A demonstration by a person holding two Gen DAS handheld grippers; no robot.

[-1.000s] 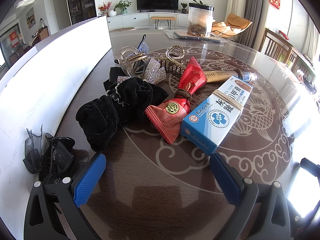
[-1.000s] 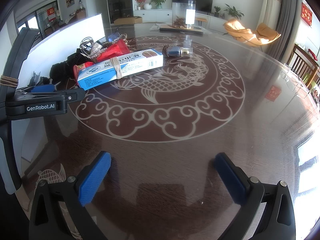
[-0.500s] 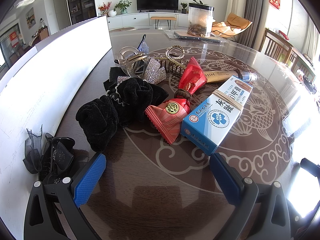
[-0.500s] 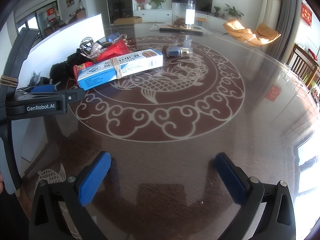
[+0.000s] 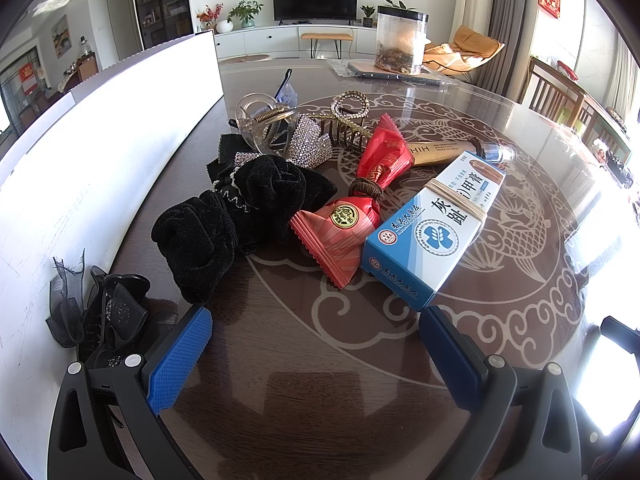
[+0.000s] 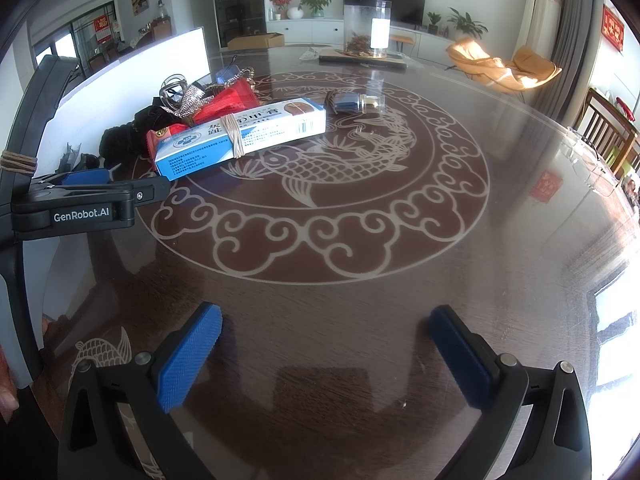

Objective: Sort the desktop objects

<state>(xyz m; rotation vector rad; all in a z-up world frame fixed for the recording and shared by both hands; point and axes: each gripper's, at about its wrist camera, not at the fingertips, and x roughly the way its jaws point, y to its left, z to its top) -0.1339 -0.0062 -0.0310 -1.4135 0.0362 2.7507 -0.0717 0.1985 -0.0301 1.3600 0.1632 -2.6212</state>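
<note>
Fingers on both grippers spread wide, nothing between them. Left gripper (image 5: 316, 356) hovers low over the table (image 5: 320, 420), aimed at the clutter; right gripper (image 6: 324, 356) sits over bare table, well apart from everything, likely idle while the left picks.

Near to far from the left gripper:
- black mesh hair clip (image 5: 108, 312), against the white box wall (image 5: 100, 152) along the table's left edge
- black velvet scrunchie (image 5: 240, 216), touching the red candy wrapper (image 5: 348, 224)
- blue-white ointment box (image 5: 436, 224), rubber band around it, lying flat, near end just beside the gripper's right finger: probably the easiest first grab
- clear claw clip (image 5: 264, 124), rhinestone piece (image 5: 308, 146), gold claw clip (image 5: 348, 120), all heaped together
- gold tube (image 5: 444, 150) behind the ointment box

Everything bunched by the white box, so that looks like the sort bin; its inside isn't visible. At the far edge, a clear jar (image 5: 400, 44) holds brownish stuff, can't tell what.
</note>
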